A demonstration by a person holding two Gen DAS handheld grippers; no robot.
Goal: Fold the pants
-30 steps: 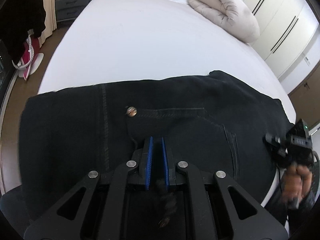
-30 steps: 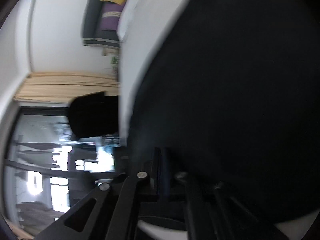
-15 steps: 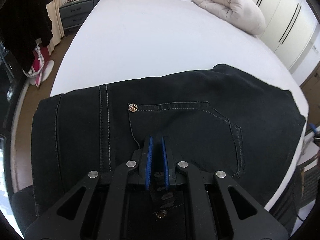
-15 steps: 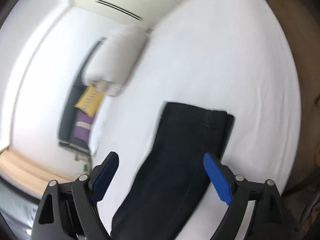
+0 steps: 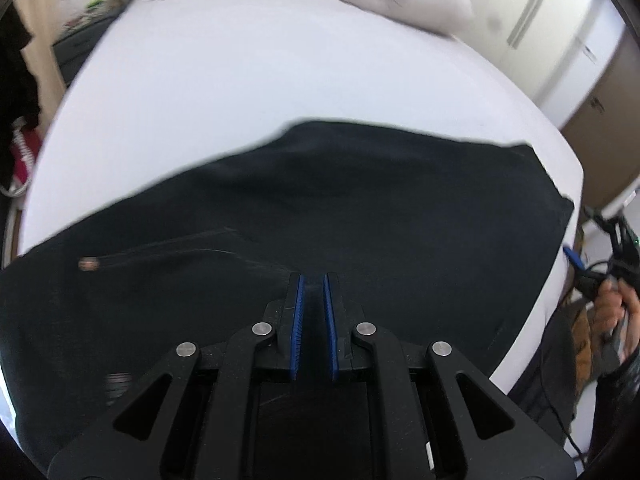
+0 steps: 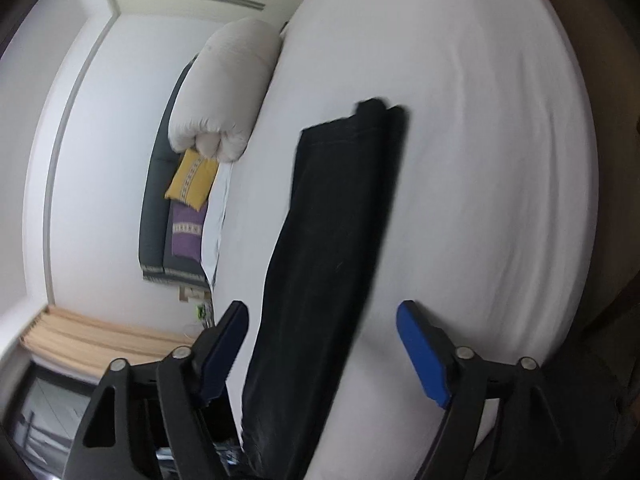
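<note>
The pants (image 5: 360,216), dark and folded into a long band, lie flat along the near edge of the white bed (image 5: 280,80). In the left wrist view they stretch from the left border to a corner near the bed's right edge, and a small metal rivet (image 5: 89,265), blurred, shows on their left part.

The left gripper (image 5: 314,300) points steeply down onto the pants. Its blue pads (image 5: 297,320) are drawn nearly together, clenched, with dark cloth in the narrow gap between them; whether that cloth is pinched or only lies under the tips cannot be told.

The right gripper (image 6: 320,340) is seen from its own camera with the room tilted. Its blue pads (image 6: 420,356) stand wide apart, released, and grip nothing; the jaws have just been closing a little from a wider spread. The pants (image 6: 340,220) run away from it between the two fingers, without touching either, and end at a folded edge far out on the bed (image 6: 480,160).

At the right border of the left wrist view, off the bed's corner, the person's right hand (image 5: 618,320) holds the right gripper's handle.

At the far end of the bed lie a rolled beige duvet (image 6: 224,92), a yellow pillow (image 6: 192,176) and a purple pillow (image 6: 186,232).
</note>
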